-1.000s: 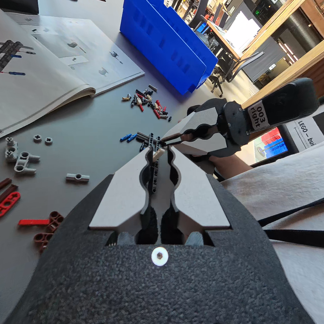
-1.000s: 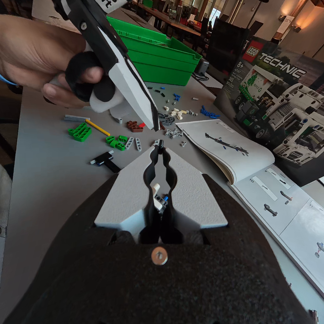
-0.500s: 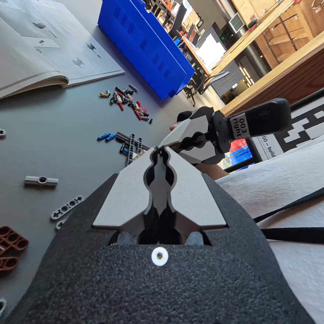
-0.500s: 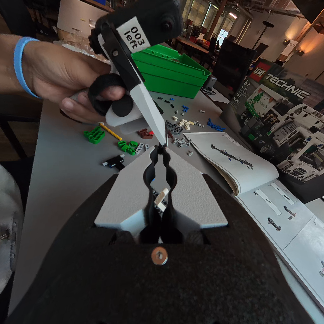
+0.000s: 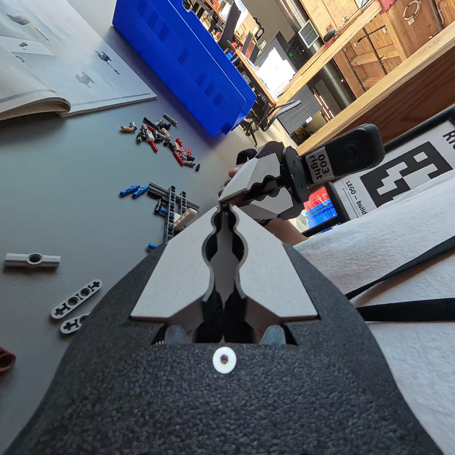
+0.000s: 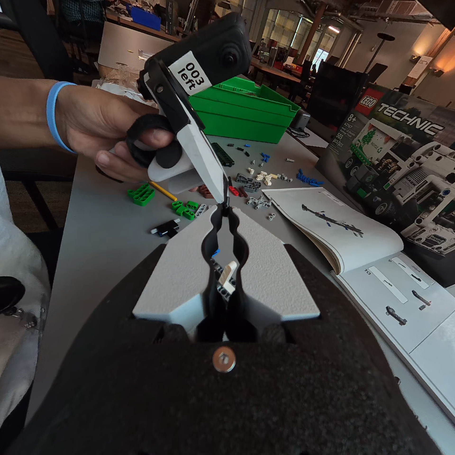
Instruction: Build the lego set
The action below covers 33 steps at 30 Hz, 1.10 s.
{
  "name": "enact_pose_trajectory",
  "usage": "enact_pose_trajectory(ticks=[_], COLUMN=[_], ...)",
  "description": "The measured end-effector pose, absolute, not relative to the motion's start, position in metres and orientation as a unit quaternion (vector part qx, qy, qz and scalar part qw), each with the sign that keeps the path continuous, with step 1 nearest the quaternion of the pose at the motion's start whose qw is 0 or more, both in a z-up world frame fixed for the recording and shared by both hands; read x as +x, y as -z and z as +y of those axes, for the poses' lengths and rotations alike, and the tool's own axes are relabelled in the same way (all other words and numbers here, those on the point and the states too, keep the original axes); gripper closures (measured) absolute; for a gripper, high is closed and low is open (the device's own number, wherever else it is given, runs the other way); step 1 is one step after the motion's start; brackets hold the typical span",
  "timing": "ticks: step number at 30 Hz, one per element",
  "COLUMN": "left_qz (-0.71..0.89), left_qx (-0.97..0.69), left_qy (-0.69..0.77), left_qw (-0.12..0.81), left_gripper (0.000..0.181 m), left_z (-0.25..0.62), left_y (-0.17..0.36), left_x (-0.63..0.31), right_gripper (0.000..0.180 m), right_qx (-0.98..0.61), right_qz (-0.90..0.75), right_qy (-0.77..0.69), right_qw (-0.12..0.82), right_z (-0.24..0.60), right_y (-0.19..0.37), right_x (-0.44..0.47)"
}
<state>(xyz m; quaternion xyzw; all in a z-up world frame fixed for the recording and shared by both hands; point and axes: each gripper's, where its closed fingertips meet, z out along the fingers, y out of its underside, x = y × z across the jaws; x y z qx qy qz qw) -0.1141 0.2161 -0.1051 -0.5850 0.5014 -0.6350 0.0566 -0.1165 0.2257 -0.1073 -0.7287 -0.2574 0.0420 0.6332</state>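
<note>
My left gripper (image 5: pixel 224 208) and my right gripper (image 6: pixel 224 209) meet tip to tip above the table. A small black pin (image 6: pixel 225 208) sits between both sets of fingertips, and both grippers look shut on it. The pin also shows in the left wrist view (image 5: pixel 223 205), with the right gripper (image 5: pixel 222 200) coming in from the right. The left gripper (image 6: pixel 222 200) reaches down from the upper left in the right wrist view, held by a hand. A dark grey beam assembly (image 5: pixel 172 209) with a tan piece (image 6: pixel 227 275) lies on the table below.
An open instruction booklet (image 6: pixel 344 234) lies right of the grippers, with the set box (image 6: pixel 406 160) behind it. A green bin (image 6: pixel 241 115) and a blue bin (image 5: pixel 184 61) stand at the table's far sides. Loose pins (image 5: pixel 167 142), grey connectors (image 5: pixel 32 259) and green pieces (image 6: pixel 141 194) are scattered around. My two grippers' fingertips are within a few centimetres of each other.
My left gripper let go of the tan piece on the beam assembly, which now lies on the table. It rose and shut on the black pin held by my right gripper.
</note>
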Motion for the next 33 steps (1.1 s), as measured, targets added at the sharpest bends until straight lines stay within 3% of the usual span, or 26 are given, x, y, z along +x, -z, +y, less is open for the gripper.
enact_pose_trajectory(ticks=[1,9,13,19,24,33], left_qz=[0.505,0.515,0.454,0.392,0.44,0.481], left_qx=[-0.584,-0.593,-0.587,-0.532,-0.481,-0.459], left_qy=[0.633,0.614,0.668,0.751,0.755,0.738], left_qw=[0.058,0.07,0.043,-0.004,0.067,0.118], left_gripper=[0.178,0.178,0.178,0.179,0.178,0.179], left_z=[0.216,0.222,0.226,0.222,0.21,0.2], left_y=[0.105,0.109,0.096,0.069,0.057,0.052], left_x=[-0.115,-0.115,-0.112,-0.114,-0.119,-0.119], right_gripper=[0.177,0.176,0.171,0.17,0.167,0.171], right_qx=[-0.728,-0.737,-0.709,-0.681,-0.646,-0.649], right_qz=[-0.259,-0.269,-0.247,-0.212,-0.169,-0.199], right_qy=[-0.048,-0.04,-0.036,-0.157,-0.277,-0.273], right_qw=[0.633,0.618,0.659,0.683,0.691,0.682], right_z=[0.225,0.227,0.224,0.213,0.206,0.205], right_y=[0.108,0.115,0.098,0.078,0.06,0.066], right_x=[-0.117,-0.12,-0.115,-0.117,-0.113,-0.126])
